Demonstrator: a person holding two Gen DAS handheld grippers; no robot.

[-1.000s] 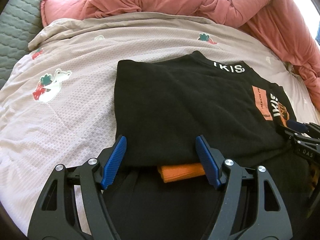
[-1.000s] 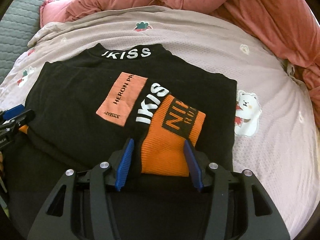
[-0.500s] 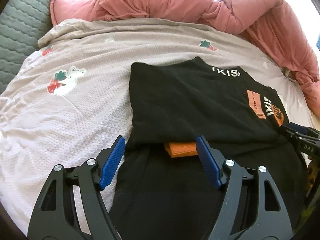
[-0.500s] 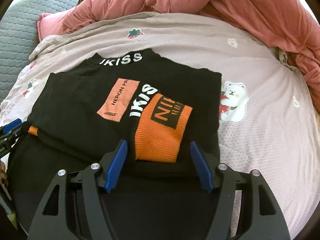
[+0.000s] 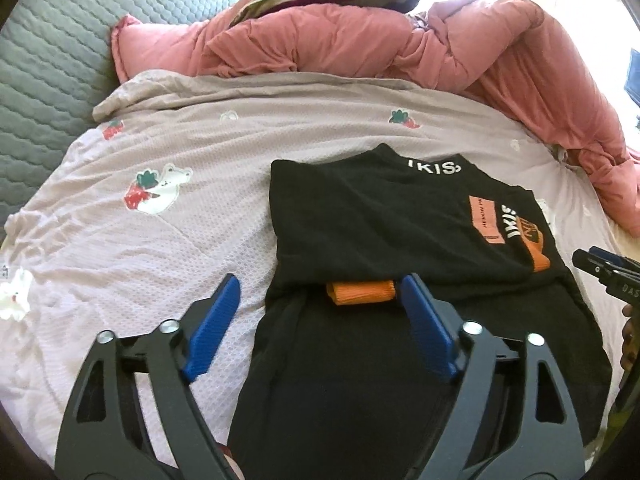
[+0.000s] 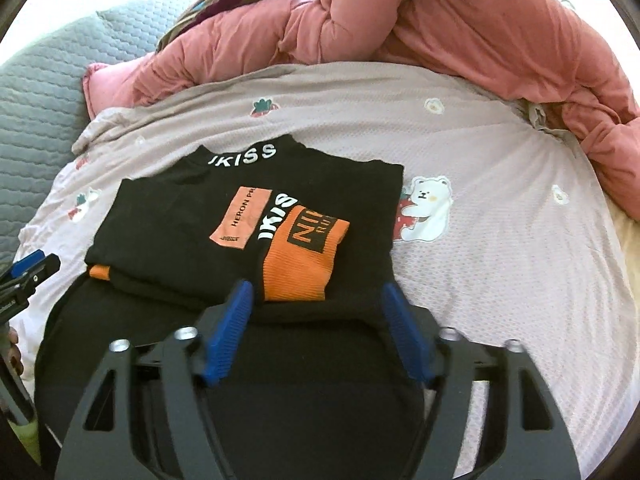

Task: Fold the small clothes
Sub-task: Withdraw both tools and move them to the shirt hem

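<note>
Black top (image 6: 192, 236) with orange cuffs and white lettering lies partly folded, sleeves turned in, on a pale pink bedspread (image 6: 500, 248) printed with bears, a rumpled pink quilt (image 6: 440, 24) behind it. Left claw (image 5: 316, 312) and right claw (image 6: 316, 316) hover above its near edge, both spread wide, jaws just opened further, pinching nothing.

black top (image 6: 192, 232) | orange cuffs, white lettering | sleeves folded in, flat on bedspread (image 6: 500, 248)
</note>
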